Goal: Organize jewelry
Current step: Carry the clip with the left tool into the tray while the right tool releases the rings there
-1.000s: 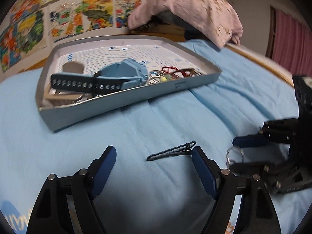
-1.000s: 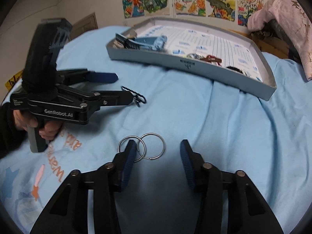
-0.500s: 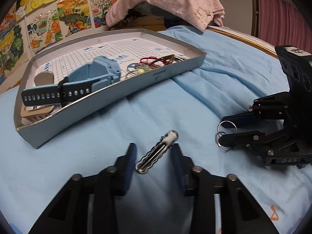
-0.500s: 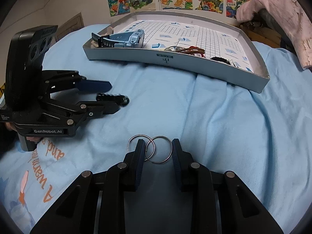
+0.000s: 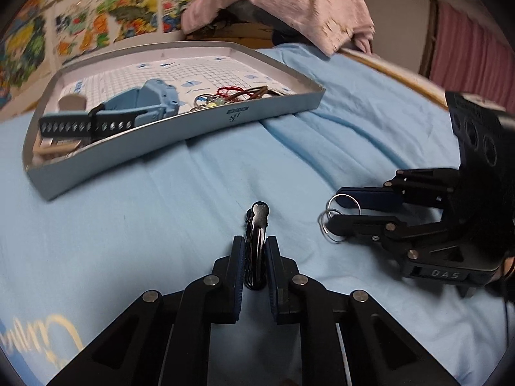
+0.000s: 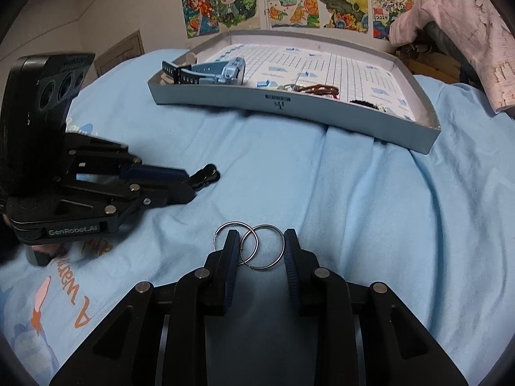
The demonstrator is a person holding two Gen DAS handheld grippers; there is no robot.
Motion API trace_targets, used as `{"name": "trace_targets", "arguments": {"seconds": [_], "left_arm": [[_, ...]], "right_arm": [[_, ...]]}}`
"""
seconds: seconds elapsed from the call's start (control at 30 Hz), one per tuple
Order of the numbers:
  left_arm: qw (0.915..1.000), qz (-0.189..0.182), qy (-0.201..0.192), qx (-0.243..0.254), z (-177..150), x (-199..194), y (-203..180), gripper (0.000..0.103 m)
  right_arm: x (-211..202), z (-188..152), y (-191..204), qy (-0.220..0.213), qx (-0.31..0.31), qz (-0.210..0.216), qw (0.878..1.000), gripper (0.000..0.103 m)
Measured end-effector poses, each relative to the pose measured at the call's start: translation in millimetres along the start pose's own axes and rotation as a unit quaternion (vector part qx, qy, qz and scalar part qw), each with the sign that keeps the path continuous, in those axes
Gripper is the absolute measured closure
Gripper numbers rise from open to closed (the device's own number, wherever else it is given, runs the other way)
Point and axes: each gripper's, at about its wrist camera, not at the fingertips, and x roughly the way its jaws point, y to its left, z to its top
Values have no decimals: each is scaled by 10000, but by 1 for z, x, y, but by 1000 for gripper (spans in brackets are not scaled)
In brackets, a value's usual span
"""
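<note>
hand-held grippers: two, left (image 5: pixel 254 254) and right (image 6: pixel 260 247)
metal rings (image 6: pixel 254 246): two, linked
hair clip (image 5: pixel 256 241): one
tray (image 6: pixel 289 106): one
watch (image 5: pixel 138 109): one, blue

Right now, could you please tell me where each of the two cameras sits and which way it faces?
Left wrist: on the left gripper, looking down along its fingers at the hair clip they pinch on the blue sheet; the right gripper shows at right.
Right wrist: on the right gripper, looking at two metal rings, one between its fingers; the left gripper and part of a hand show at left.
Shared: the tray, the watch, the wall pictures.
</note>
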Motion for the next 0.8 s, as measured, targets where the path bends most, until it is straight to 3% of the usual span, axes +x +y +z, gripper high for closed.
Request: {"name": "trace_targets", "arguments": {"seconds": [0.47, 0.67, 0.8], "left_arm": [[9914, 604, -649, -959, -3, -36, -1, 91], [9841, 664, -861, -1404, 20, -44, 11, 91], [9816, 744, -1021, -1433, 47, -41, 16, 91]], "right_arm": [[-23, 5, -15, -665, 274, -188, 9972, 79], [-38, 27, -19, -1011, 214, -298, 9942, 79], [-45, 54, -25, -1304, 63, -486, 9903, 79]]}}
